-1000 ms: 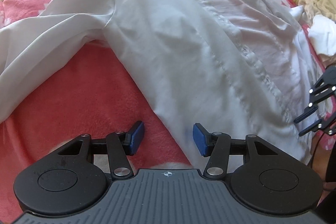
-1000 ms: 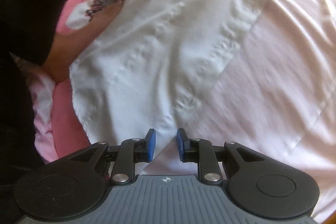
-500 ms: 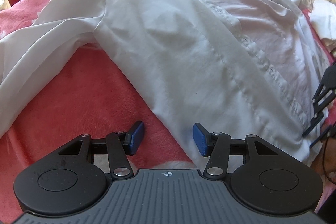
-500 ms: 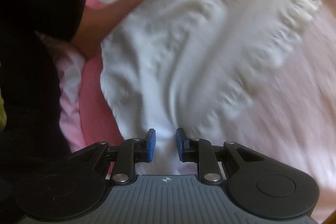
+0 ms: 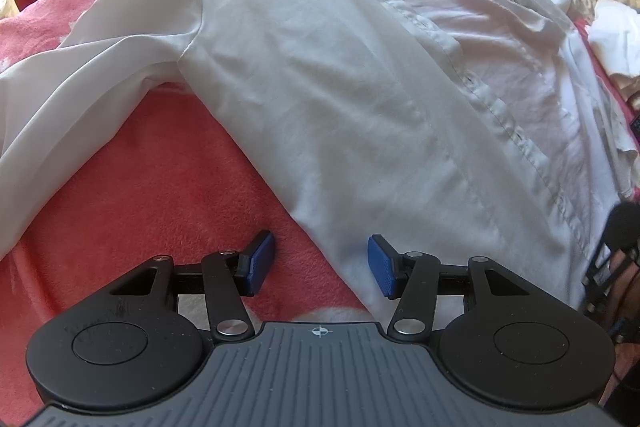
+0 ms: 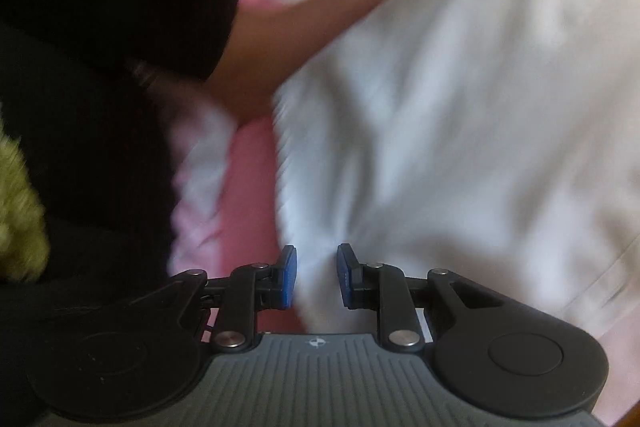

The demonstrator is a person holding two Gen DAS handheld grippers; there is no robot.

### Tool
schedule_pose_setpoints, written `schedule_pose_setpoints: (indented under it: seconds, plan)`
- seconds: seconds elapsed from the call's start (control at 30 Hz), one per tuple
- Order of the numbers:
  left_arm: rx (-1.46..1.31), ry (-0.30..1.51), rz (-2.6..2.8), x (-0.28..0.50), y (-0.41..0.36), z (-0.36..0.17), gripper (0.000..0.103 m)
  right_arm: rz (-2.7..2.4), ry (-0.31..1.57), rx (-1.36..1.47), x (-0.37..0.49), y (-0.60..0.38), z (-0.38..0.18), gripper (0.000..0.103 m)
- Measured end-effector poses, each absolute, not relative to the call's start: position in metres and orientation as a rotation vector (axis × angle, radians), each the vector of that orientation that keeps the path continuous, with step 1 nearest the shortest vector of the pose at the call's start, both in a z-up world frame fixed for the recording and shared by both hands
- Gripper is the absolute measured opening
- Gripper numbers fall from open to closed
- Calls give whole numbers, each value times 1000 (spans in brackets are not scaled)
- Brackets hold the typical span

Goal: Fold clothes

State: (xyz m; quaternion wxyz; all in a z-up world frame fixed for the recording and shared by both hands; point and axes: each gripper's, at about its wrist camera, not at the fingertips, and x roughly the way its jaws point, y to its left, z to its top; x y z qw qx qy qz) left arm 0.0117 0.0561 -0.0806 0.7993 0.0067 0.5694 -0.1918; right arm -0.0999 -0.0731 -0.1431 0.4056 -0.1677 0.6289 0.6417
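Note:
A white button-up shirt (image 5: 340,87) lies spread front-up on a red fleece blanket (image 5: 160,187), one sleeve trailing off to the left. My left gripper (image 5: 320,265) hovers open over the shirt's near hem corner; the side edge runs between its blue pads, which do not touch it. In the blurred right wrist view the shirt (image 6: 460,127) fills the right half, its creases running down into my right gripper (image 6: 316,275). That gripper is shut on a bunch of the white cloth near the hem.
A person's bare forearm (image 6: 300,39) and dark clothing (image 6: 100,27) fill the left of the right wrist view. More pale clothes (image 5: 612,39) are piled at the blanket's right edge. Furniture and floor lie beyond the collar.
The right gripper has swung and sunk with the cloth still between its pads, so the shirt's side edge and the forearm now sit nearer the middle. The left gripper has stayed put.

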Motion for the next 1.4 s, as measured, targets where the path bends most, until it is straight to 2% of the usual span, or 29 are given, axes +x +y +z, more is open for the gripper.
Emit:
schedule_pose_setpoints:
  seconds: [0.17,0.3,0.47,0.73,1.0,1.13,1.23,1.4]
  plan:
    - [12,1223,-414,12,58,-80,52,1571,1509,-366,-85,-79,-128,24]
    - [9,1221,-410,11,57,-80,52,1456,1321,-249,-52,-75,-109,24]
    - [16,1216,-420,11,57,-80,53,1207,1108,-455,-32,-82,-107,22]
    - [-44,1213,-435,11,67,-79,55,931,1084,-588,-4,-161,-86,21]
    - [-97,1126,-407,23,81,-37,55,995,854,-522,41,-107,-63,22]
    - [-81,1076,-411,46,73,-35,55,978,838,-571,52,-72,-89,22]
    - [-30,1066,-394,61,65,-48,55,893,885,-596,69,-81,-101,22]
    - [-11,1104,-362,70,70,-65,55,773,936,-503,88,-116,-89,25]
